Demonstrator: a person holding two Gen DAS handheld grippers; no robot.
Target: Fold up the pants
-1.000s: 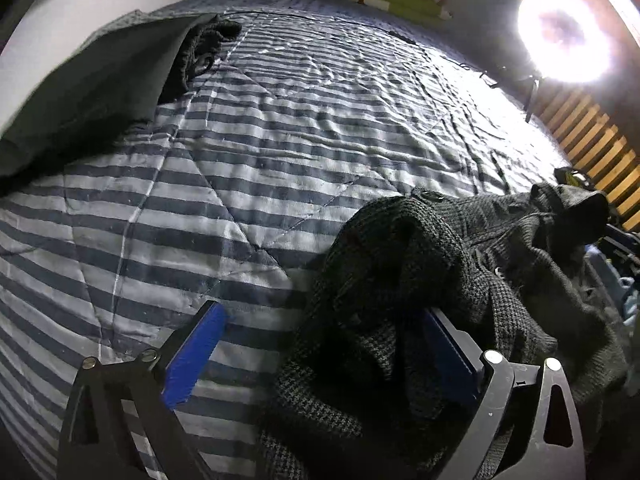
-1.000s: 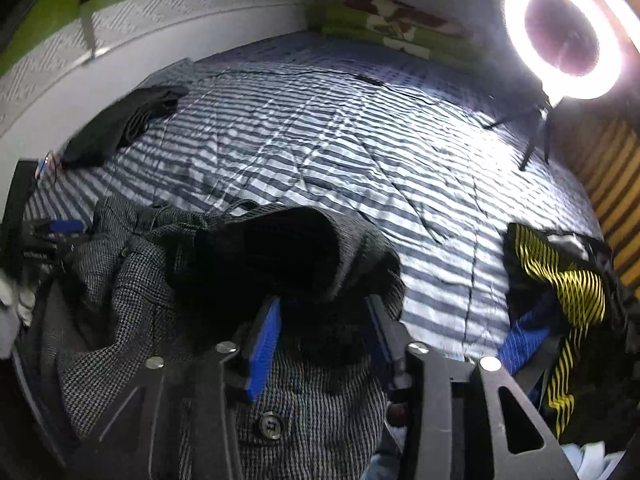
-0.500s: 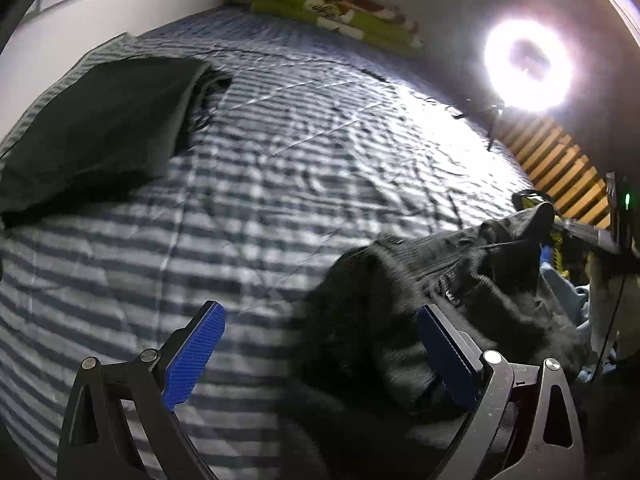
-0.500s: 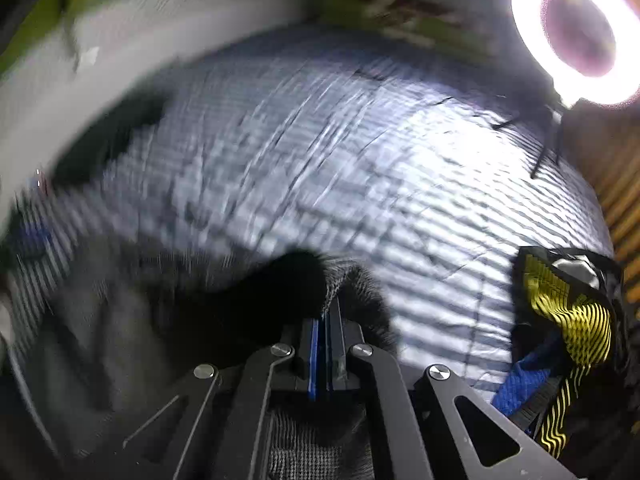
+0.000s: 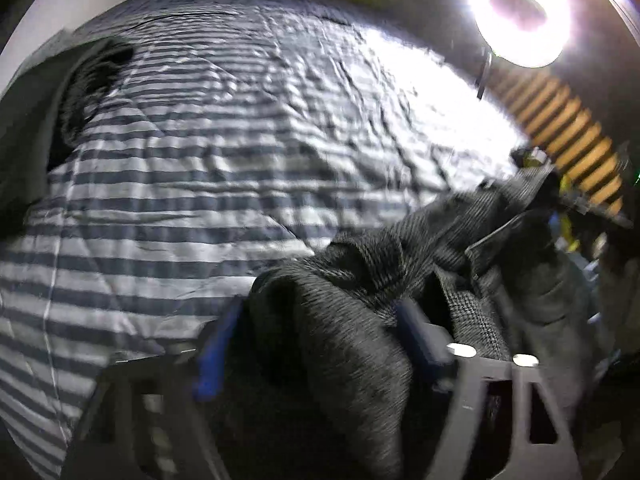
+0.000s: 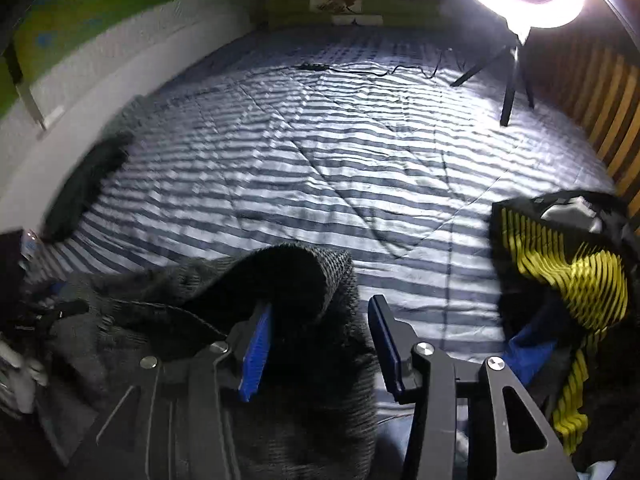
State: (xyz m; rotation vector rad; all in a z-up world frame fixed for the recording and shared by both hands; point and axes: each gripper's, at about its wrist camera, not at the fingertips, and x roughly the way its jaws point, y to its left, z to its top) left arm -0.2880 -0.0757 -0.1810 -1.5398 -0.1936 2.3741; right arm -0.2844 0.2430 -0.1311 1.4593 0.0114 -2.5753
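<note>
The dark grey checked pants (image 5: 400, 248) lie bunched at the near edge of the striped bed. In the left wrist view a thick wad of them fills the space between my left gripper's (image 5: 316, 344) blue pads (image 5: 210, 356), which stand partly apart and blurred. In the right wrist view a rolled fold of the pants (image 6: 288, 276) drapes over the left blue pad (image 6: 256, 352) of my right gripper (image 6: 320, 340). That gripper is open, with cloth lying loosely between its fingers. The far end of the pants reaches the other gripper (image 5: 592, 216).
A blue-and-white striped quilt (image 6: 360, 152) covers the bed. A dark folded garment (image 5: 36, 120) lies at the left edge. A yellow-and-black striped garment (image 6: 568, 272) sits at the right. A ring light on a tripod (image 6: 516, 20) and its cable (image 6: 360, 70) stand at the far right.
My right gripper, shut on the pants half a second ago, has opened again. My left gripper's fingers have drawn closer together around the fabric, and the pants have shifted left.
</note>
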